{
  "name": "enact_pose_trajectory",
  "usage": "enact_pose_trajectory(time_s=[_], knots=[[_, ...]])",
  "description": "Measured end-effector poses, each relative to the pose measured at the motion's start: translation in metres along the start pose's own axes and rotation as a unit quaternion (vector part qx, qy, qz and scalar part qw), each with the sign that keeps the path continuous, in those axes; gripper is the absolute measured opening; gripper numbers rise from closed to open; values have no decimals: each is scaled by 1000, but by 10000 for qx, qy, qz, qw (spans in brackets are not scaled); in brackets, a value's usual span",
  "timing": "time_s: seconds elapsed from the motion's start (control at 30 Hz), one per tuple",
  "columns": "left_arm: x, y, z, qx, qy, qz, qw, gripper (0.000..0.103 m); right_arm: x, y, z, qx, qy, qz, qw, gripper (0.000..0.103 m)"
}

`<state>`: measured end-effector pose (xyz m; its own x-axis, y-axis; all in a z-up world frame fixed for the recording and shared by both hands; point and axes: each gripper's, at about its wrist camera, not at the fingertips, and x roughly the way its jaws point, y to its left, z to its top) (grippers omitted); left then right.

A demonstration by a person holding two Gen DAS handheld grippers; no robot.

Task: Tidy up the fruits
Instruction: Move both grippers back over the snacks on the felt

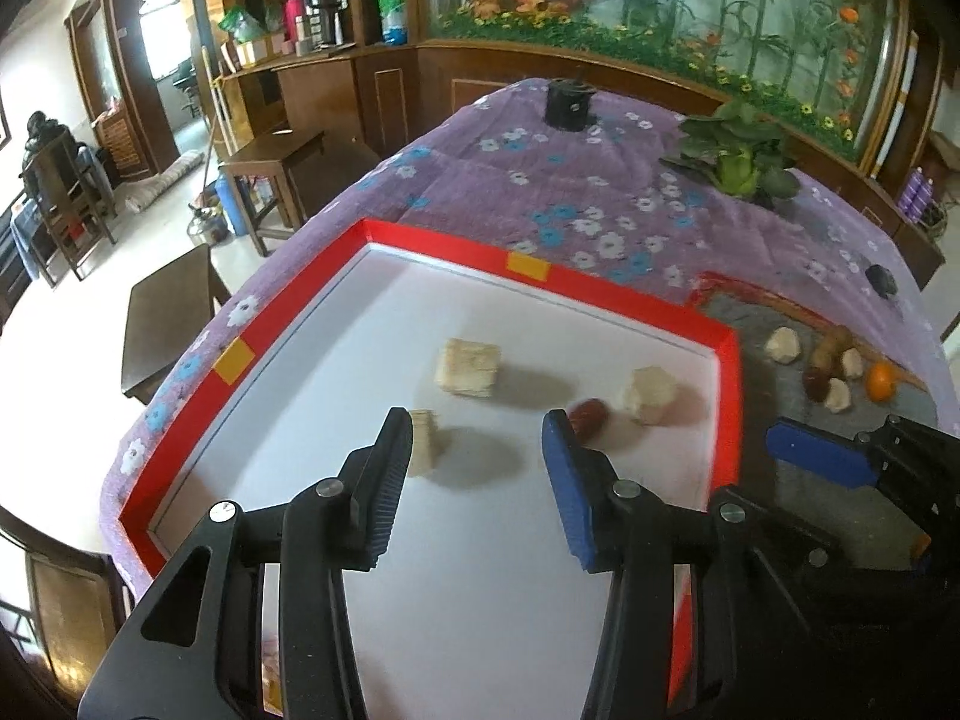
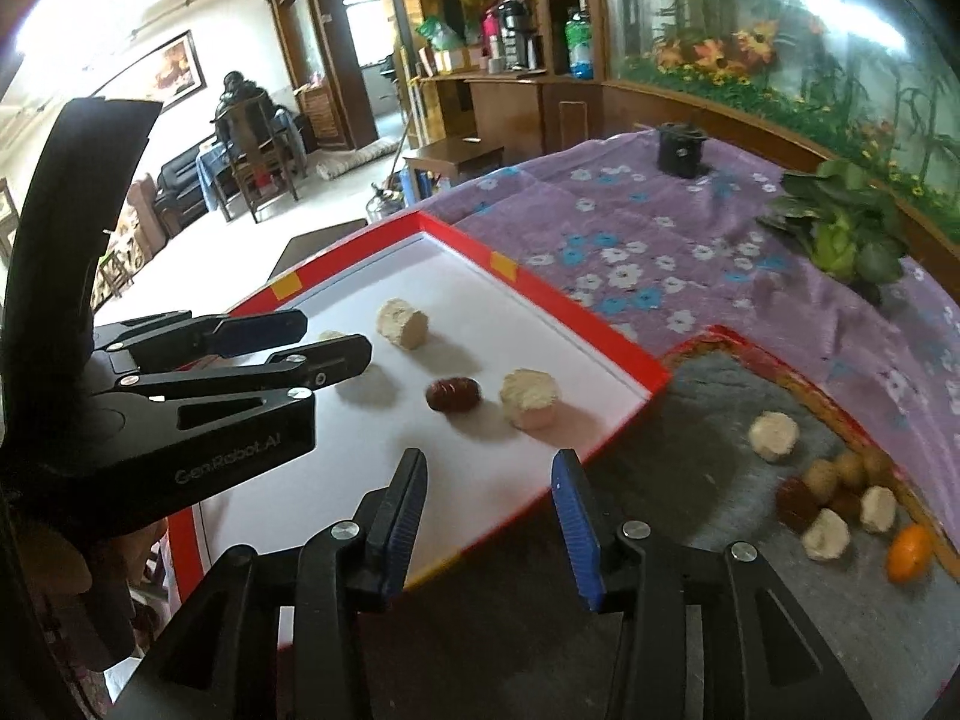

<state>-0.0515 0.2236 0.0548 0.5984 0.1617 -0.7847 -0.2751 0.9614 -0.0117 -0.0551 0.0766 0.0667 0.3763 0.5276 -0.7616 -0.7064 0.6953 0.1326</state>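
A red-rimmed white tray (image 1: 606,287) (image 2: 540,294) holds pale fruit chunks (image 1: 468,367) (image 2: 403,322) and a dark red date (image 1: 588,417) (image 2: 454,394). My left gripper (image 1: 477,429) (image 2: 336,341) is open and empty above the tray, with a pale chunk (image 1: 422,441) beside its left finger. My right gripper (image 2: 489,477) is open and empty over the tray's near right edge. Its blue finger (image 1: 816,459) shows in the left wrist view. On a grey mat (image 2: 708,408) (image 1: 756,315) lie several pale and brown fruits (image 2: 831,501) (image 1: 831,369) and an orange (image 2: 909,552) (image 1: 880,381).
The table has a purple flowered cloth (image 1: 570,180) (image 2: 630,228). A leafy green plant (image 1: 741,150) (image 2: 840,228) and a black cylinder (image 1: 567,102) (image 2: 678,150) stand at the back. Wooden chairs and stools (image 1: 270,180) stand left of the table.
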Motion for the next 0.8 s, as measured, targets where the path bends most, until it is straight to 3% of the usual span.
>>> enact_pose_trajectory(time_s=[0.43,0.8], knots=[[-18,-64,1,452,-74,-414,9981,45,-51,-49,-42,437,-138,-408,9981,43],[-12,-131,1,831,178,-876,9925,45,-90,-111,-92,1110,-146,-855,9900,43]])
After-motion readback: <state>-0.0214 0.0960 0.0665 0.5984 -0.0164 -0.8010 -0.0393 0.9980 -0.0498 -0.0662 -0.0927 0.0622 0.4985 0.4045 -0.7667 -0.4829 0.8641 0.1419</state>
